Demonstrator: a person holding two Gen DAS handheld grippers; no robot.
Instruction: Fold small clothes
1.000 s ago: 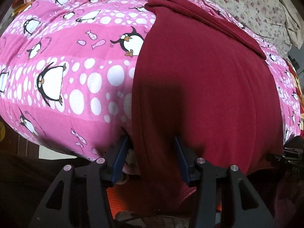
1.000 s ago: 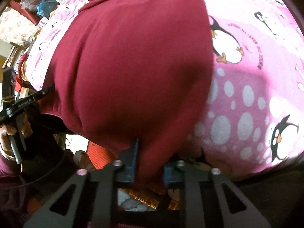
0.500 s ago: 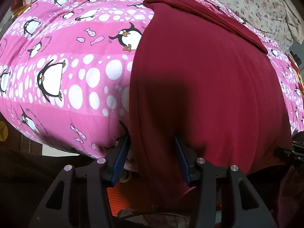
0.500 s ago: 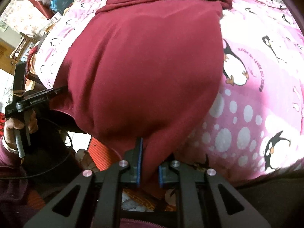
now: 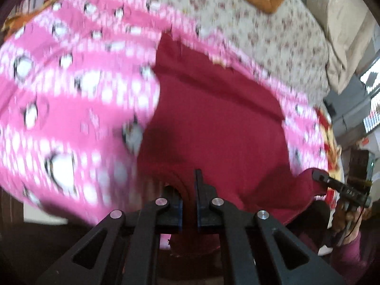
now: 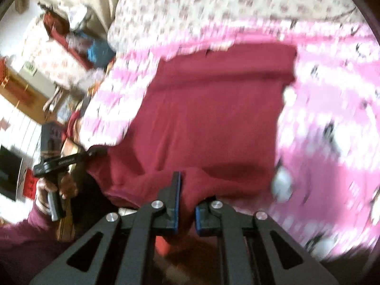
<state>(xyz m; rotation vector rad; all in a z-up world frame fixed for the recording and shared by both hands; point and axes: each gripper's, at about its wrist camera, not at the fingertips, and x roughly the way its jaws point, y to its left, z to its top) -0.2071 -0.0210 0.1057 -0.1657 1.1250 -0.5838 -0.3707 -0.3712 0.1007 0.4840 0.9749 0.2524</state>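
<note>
Gripping near hem of maroon garment (image 5: 213, 123): left gripper (image 5: 188, 204) and right gripper (image 6: 186, 204) jaws both nearly closed on cloth, over pink blanket (image 5: 71, 109).

Nothing I can read with confidence. In my left wrist view the right gripper (image 5: 318, 177) has white print on its black body, maybe "UAS", too blurred to confirm. In my right wrist view the left gripper (image 6: 93, 153) carries a white printed word, smeared and unreadable.
</note>
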